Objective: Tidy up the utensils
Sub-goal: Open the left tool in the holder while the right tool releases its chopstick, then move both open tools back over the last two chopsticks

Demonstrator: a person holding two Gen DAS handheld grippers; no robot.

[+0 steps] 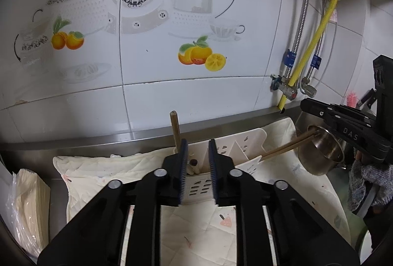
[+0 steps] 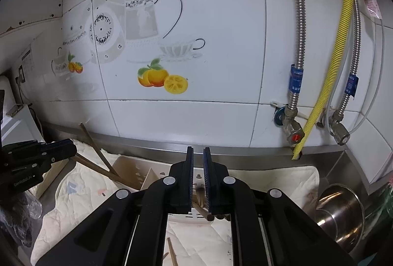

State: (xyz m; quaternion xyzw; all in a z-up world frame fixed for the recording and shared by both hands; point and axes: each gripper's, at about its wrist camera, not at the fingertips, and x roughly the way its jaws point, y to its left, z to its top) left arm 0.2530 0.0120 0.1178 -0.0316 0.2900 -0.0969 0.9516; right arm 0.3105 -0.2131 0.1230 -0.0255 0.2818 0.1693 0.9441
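A white plastic utensil holder (image 1: 242,143) with slotted compartments lies on a pale quilted cloth (image 1: 103,175); it also shows in the right wrist view (image 2: 132,167). My left gripper (image 1: 198,145) is open just above the holder, with a wooden chopstick (image 1: 175,128) standing up beside its left finger. My right gripper (image 2: 198,153) is slightly open above the holder, with chopstick ends (image 2: 200,199) lying below it. It shows at the right of the left wrist view (image 1: 309,104), with chopsticks (image 1: 285,147) slanting from the holder toward it.
A steel pot (image 2: 341,212) sits right of the cloth, also in the left wrist view (image 1: 321,153). Valves and hoses (image 2: 292,128) hang on the tiled wall. A bag of stacked paper (image 1: 29,207) lies far left. A loose chopstick (image 2: 172,253) lies on the cloth.
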